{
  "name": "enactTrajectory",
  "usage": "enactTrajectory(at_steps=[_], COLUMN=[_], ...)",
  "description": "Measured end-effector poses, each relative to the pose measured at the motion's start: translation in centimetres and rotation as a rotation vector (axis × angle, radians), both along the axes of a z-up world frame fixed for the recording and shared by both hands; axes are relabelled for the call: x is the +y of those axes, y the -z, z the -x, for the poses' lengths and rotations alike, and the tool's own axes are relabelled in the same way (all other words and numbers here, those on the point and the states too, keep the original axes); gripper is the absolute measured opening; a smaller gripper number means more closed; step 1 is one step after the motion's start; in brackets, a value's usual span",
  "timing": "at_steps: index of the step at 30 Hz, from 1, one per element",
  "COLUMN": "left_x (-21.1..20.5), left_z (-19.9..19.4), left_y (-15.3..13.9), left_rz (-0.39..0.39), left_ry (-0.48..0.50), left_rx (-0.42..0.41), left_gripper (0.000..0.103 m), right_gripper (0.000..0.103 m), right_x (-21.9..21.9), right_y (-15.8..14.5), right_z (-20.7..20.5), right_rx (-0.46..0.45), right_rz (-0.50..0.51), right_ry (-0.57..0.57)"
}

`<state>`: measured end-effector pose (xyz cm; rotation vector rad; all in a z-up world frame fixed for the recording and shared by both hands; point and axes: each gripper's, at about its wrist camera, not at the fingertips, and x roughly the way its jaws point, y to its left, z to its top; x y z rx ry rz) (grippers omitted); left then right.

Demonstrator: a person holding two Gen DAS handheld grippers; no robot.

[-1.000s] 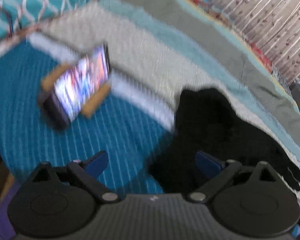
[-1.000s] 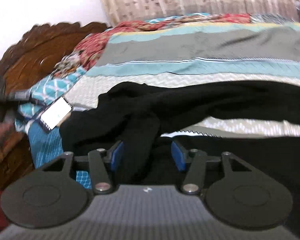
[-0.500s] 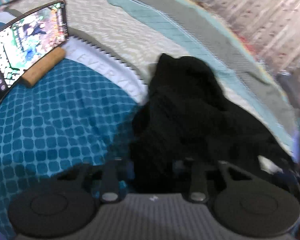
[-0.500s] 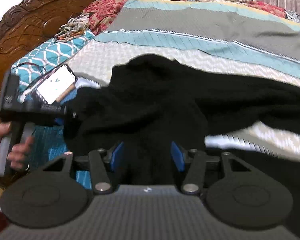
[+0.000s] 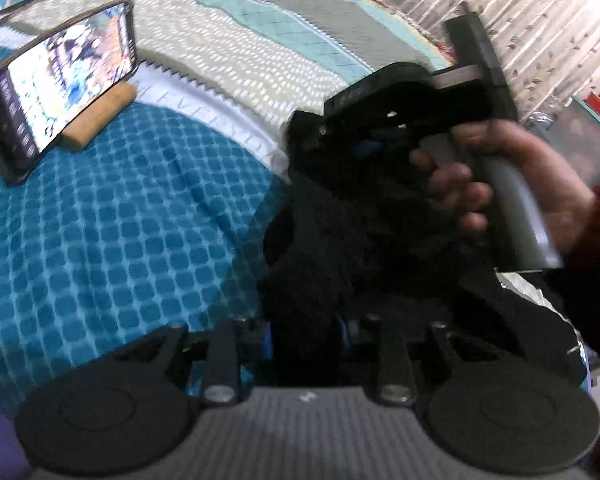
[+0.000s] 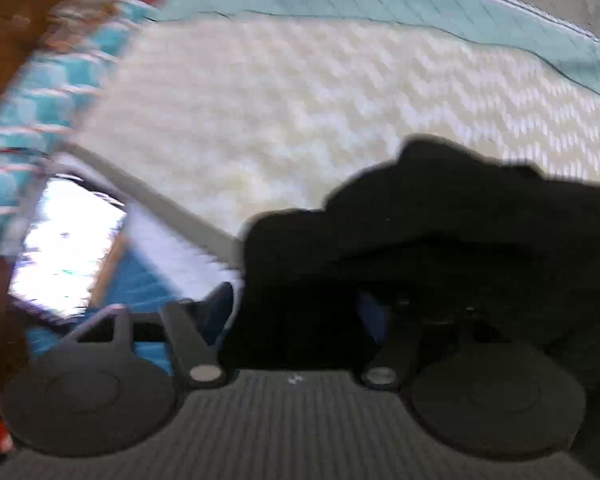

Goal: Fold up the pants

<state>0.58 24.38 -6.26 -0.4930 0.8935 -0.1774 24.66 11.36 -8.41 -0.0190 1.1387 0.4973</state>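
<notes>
The black pants (image 5: 340, 240) lie bunched on the bedspread and fill the lower right of the right wrist view (image 6: 440, 240). My left gripper (image 5: 306, 334) is shut on a fold of the pants near the blue patterned part of the spread. My right gripper (image 6: 296, 312) has pants fabric between its blue pads, which stand fairly wide apart. In the left wrist view the right gripper (image 5: 364, 140) shows from the side, held by a hand (image 5: 500, 184), its tips buried in the black cloth.
A lit phone (image 5: 60, 84) leans on a wooden stand (image 5: 100, 114) at the left; it also shows in the right wrist view (image 6: 64, 244). The striped bedspread (image 5: 228, 60) stretches behind. A curtain (image 5: 540, 20) hangs at far right. A wooden headboard (image 6: 16, 20) is at top left.
My left gripper has come down onto the pants and shut on them. My right gripper has swung toward the left one, carrying pants fabric, and now appears in the left wrist view.
</notes>
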Motion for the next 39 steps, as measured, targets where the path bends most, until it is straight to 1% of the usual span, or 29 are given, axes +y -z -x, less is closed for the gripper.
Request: enactTrajectory(at_steps=[1,2,3,5,6,7,8,9,10,11,12,13,14,15,16,18,19,21,22,23,25,26,27,30,33,35,37,38,39], left_x=[0.4,0.8,1.3,2.2,2.6,3.1,3.6,4.1,4.5,4.8,4.9,4.9,4.9,5.0,5.0,5.2,5.0,4.5,4.2,3.8,3.0,2.7,2.4,1.6,1.4,1.5,1.6,1.6,1.6], left_z=[-0.1,-0.3,-0.6,-1.0,-1.4,-1.9,-2.4,-3.0,-3.5,-3.6,-3.3,-2.7,-2.1,-1.3,-0.9,-0.1,0.0,0.0,-0.3,-0.4,-0.4,-0.6,-0.9,-2.2,-2.9,-3.1,-3.1,-3.1,-3.1], left_y=[-0.3,-0.6,-1.0,-1.6,-1.7,-1.6,-1.3,-0.7,-0.1,0.3,0.2,0.0,-0.3,-0.5,-0.5,-0.5,-0.5,-0.3,-0.1,0.0,0.3,0.4,0.6,0.9,1.4,1.4,1.2,1.1,1.0], left_rz=[0.009,0.023,0.035,0.021,-0.009,-0.030,-0.034,-0.024,-0.004,0.015,0.020,0.016,0.012,0.003,0.000,0.022,0.038,0.067,0.077,0.088,0.099,0.097,0.094,0.081,0.075,0.075,0.058,0.041,0.025], left_ry=[-0.001,-0.004,-0.012,-0.049,-0.075,-0.099,-0.119,-0.133,-0.141,-0.147,-0.151,-0.155,-0.159,-0.167,-0.170,-0.159,-0.153,-0.150,-0.151,-0.148,-0.146,-0.154,-0.162,-0.184,-0.215,-0.243,-0.266,-0.282,-0.293], left_rx=[-0.011,-0.029,-0.049,-0.086,-0.095,-0.091,-0.076,-0.045,-0.008,0.009,0.004,-0.009,-0.024,-0.028,-0.030,-0.027,-0.023,-0.007,0.002,0.007,0.019,0.022,0.022,0.018,0.033,0.049,0.072,0.089,0.106], left_gripper=[0.026,0.026,0.026,0.026,0.026,0.026,0.026,0.027,0.028,0.031,0.036,0.037,0.046,0.054,0.054,0.054,0.055,0.062,0.063,0.065,0.076,0.083,0.087,0.091,0.091,0.087,0.078,0.068,0.054], right_gripper=[0.019,0.009,0.009,0.010,0.010,0.011,0.013,0.016,0.017,0.020,0.020,0.020,0.024,0.033,0.035,0.035,0.035,0.035,0.035,0.035,0.036,0.037,0.037,0.037,0.037,0.038,0.043,0.047,0.050], right_x=[-0.2,-0.3,-0.3,0.1,0.1,0.3,0.8,1.7,2.6,2.9,2.6,1.7,0.1,-1.8,-4.1,-8.1,-11.3,-17.9,-21.3,-25.2,-32.3,-36.4,-39.9,-50.1,-55.9,-58.1,-59.1,-59.6,-59.9], right_y=[-0.6,-1.9,-3.2,-6.1,-6.8,-6.8,-6.4,-5.5,-4.5,-3.6,-3.2,-3.5,-4.3,-5.2,-6.4,-8.9,-10.0,-11.5,-12.0,-12.3,-12.4,-12.3,-11.9,-9.9,-6.6,-4.3,-2.0,-1.0,0.2], right_z=[-0.2,-0.3,-0.4,-0.3,-0.5,-1.0,-1.7,-2.2,-2.5,-2.5,-2.4,-2.1,-1.6,-1.2,-0.5,0.4,1.4,3.8,5.4,7.1,10.4,12.4,14.3,21.2,26.4,28.3,28.8,28.9,28.7], right_rx=[-0.029,-0.081,-0.135,-0.257,-0.275,-0.262,-0.239,-0.227,-0.225,-0.221,-0.221,-0.231,-0.241,-0.247,-0.259,-0.301,-0.325,-0.386,-0.420,-0.452,-0.488,-0.496,-0.501,-0.502,-0.468,-0.430,-0.400,-0.389,-0.376], right_rz=[-0.040,-0.107,-0.159,-0.275,-0.334,-0.387,-0.398,-0.343,-0.227,-0.133,-0.094,-0.111,-0.156,-0.202,-0.245,-0.301,-0.324,-0.329,-0.312,-0.283,-0.233,-0.219,-0.213,-0.186,-0.194,-0.216,-0.241,-0.257,-0.280], right_ry=[0.027,0.038,0.035,0.017,0.010,-0.002,-0.024,-0.043,-0.030,-0.015,-0.017,-0.013,0.000,0.016,0.039,0.101,0.137,0.220,0.271,0.335,0.478,0.571,0.662,0.951,1.136,1.183,1.192,1.196,1.202])
